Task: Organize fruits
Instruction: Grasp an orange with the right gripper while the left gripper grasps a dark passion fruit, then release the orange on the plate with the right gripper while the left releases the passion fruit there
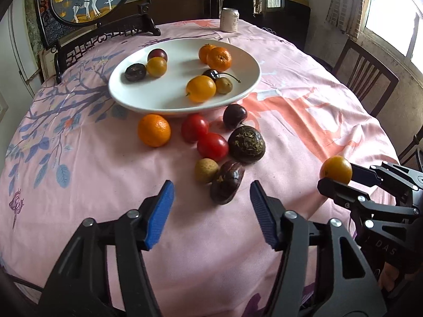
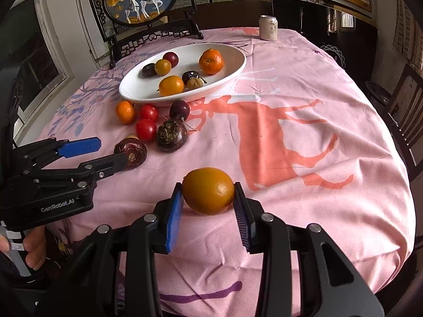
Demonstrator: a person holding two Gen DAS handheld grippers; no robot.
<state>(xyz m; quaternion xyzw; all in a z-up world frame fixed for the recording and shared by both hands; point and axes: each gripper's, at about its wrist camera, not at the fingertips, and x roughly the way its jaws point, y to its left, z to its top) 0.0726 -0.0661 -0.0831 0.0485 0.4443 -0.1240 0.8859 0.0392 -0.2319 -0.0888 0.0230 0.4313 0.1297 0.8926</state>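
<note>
Right wrist: orange fruit [image 2: 208, 190] between right tongs [image 2: 208, 198].

— Can I reach the white plate [image 1: 246, 60] straight ahead?
— Not from my left claw [image 1: 211, 211]: loose fruit cluster [image 1: 219, 145] sits between, touching its near rim.
— And my right?
— Bare pink tablecloth [image 2: 304, 100] runs open up to its rim.
</note>
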